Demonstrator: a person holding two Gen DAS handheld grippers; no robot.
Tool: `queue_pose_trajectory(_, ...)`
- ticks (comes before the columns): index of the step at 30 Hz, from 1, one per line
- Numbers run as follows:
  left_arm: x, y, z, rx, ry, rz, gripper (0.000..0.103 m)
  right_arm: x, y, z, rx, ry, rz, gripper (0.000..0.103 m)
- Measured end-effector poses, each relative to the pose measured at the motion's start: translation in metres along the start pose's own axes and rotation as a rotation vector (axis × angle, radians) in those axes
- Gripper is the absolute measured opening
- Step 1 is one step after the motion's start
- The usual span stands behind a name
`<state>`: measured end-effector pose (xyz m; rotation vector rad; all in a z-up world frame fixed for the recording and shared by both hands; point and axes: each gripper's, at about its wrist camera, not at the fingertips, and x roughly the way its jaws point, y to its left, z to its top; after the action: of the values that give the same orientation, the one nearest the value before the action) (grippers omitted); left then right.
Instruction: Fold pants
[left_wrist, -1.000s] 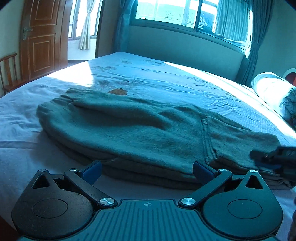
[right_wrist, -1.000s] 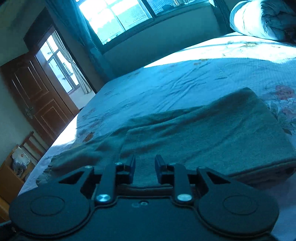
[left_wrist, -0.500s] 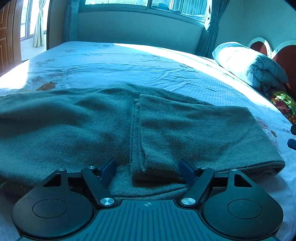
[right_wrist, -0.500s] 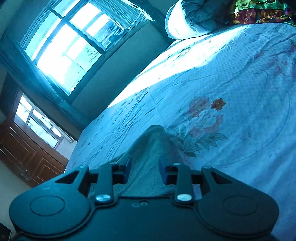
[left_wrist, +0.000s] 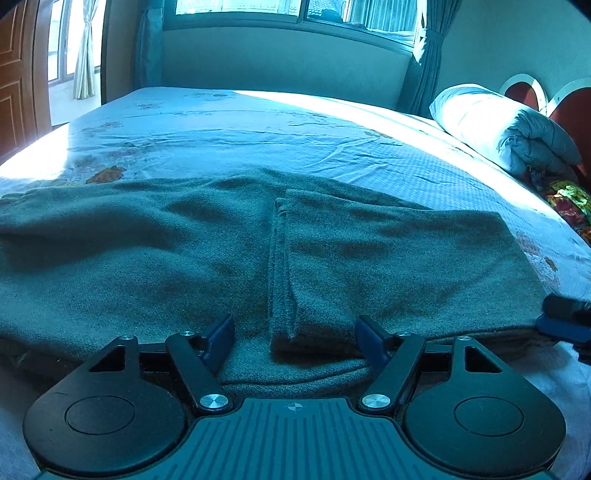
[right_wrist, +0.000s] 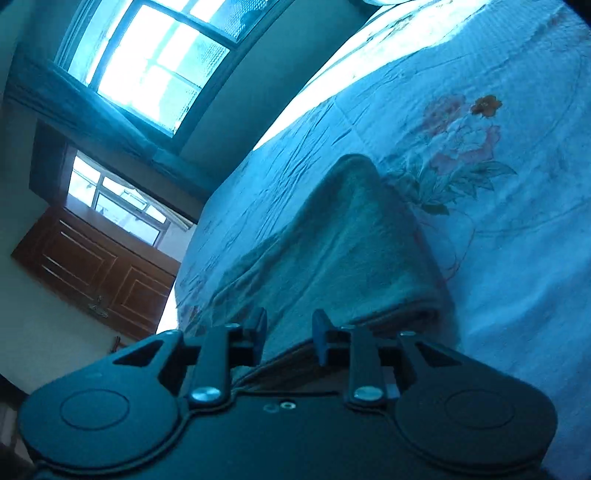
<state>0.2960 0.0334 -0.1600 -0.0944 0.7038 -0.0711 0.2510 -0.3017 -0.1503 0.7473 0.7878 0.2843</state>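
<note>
Dark green fleece pants (left_wrist: 207, 258) lie flat on the bed, with one end folded back over the middle; the fold's hem (left_wrist: 280, 266) runs away from me. My left gripper (left_wrist: 295, 339) is open, its jaws wide apart over the near edge of the pants at that hem. My right gripper (right_wrist: 289, 332) is tilted, its jaws partly apart at the folded right end of the pants (right_wrist: 332, 243), the cloth edge lying between and under them. Its blue fingertip (left_wrist: 565, 325) shows at the right edge of the left wrist view.
The bed has a pale blue floral sheet (left_wrist: 258, 136) (right_wrist: 498, 155). A rolled quilt (left_wrist: 498, 129) and the headboard (left_wrist: 524, 85) are at the right. A window (right_wrist: 155, 66) and a wooden door (right_wrist: 99, 269) are beyond the bed.
My left gripper swung right from the waist end to the folded hem and moved in over the pants. My right gripper swung to the folded right end and tilted; its jaws opened a little wider.
</note>
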Motion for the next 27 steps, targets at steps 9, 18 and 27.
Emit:
queue_pose_trajectory(9, -0.005, 0.01, -0.002, 0.007, -0.006, -0.038, 0.076, -0.027, 0.002, -0.004, -0.038, 0.007, 0.0, 0.014)
queue_pose_trajectory(18, -0.055, 0.061, -0.009, -0.069, -0.092, 0.026, 0.09, -0.04, -0.001, -0.007, -0.018, -0.039, -0.019, 0.023)
queue_pose_trajectory(27, -0.083, 0.199, -0.028, -0.38, -0.124, 0.14, 0.103, -0.033, 0.008, -0.009, -0.016, -0.062, 0.017, 0.023)
